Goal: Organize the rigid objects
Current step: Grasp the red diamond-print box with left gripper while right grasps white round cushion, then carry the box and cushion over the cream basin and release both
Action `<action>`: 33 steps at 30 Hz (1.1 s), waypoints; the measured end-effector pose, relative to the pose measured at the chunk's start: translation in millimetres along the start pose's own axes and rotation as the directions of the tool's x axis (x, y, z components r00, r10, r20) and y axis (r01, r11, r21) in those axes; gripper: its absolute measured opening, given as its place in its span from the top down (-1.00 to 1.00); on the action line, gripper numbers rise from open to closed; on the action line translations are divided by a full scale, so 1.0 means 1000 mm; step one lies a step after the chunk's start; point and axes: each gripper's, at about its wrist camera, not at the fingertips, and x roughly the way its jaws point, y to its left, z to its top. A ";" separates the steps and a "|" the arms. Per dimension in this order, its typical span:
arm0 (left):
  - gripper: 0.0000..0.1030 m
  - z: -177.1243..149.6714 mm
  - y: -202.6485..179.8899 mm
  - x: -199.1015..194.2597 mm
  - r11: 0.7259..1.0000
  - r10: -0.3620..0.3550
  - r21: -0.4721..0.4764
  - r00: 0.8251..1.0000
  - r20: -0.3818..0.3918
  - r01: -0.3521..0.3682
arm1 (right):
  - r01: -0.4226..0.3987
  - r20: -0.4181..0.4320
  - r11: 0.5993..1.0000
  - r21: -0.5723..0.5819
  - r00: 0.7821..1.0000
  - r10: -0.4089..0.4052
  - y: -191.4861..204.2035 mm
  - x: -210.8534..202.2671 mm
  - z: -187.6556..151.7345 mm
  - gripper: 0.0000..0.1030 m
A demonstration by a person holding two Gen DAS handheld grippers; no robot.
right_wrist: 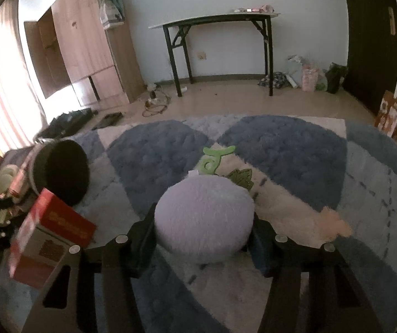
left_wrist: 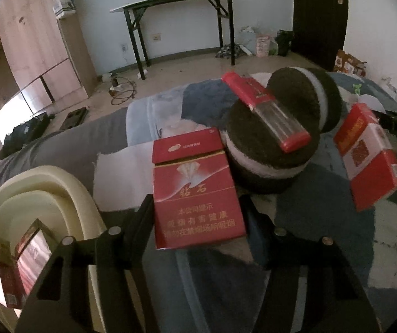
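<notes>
The left gripper [left_wrist: 195,213] has its jaws closed in against the two sides of a red cigarette pack [left_wrist: 195,191]. The pack sits squarely between the fingers, and I judge it gripped, though the contact itself sits low in the view. Beside it, at the near left corner of the blue and white rug [right_wrist: 281,144], a cream tub [left_wrist: 40,194] already holds two packs [left_wrist: 18,260], so part of the sorting looks done.

The right gripper [right_wrist: 202,238] has its jaws drawn in on both flanks of a fluffy white round cushion [right_wrist: 204,216], which fills the gap between them. The pads seem to press its sides, but the fur hides the contact line.

Several things are left out on the rug. A red and clear lighter [left_wrist: 268,108] lies across two dark round pads [left_wrist: 281,127], toward the middle. A second red box [left_wrist: 370,155] tilts just beside them. A long plush toy with green leaves [right_wrist: 281,205] lies behind the cushion. By my reckoning the job is less than half done, and the held pack most likely goes into the tub.
</notes>
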 end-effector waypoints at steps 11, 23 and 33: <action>-0.18 -0.011 0.034 -0.049 0.996 -0.039 -0.073 0.997 0.067 0.044 | -0.072 0.056 0.997 0.012 0.996 0.071 -0.006 -0.031 -0.008 -0.08; -0.17 -0.044 0.198 -0.120 0.918 0.205 -0.362 0.975 0.090 -0.160 | -0.390 0.154 0.900 -0.194 0.894 0.421 0.103 -0.123 0.028 -0.07; -0.17 -0.065 0.231 -0.082 0.889 0.128 -0.446 0.992 0.020 -0.106 | -0.626 -0.386 0.712 -0.318 0.772 0.506 0.332 0.013 0.027 -0.07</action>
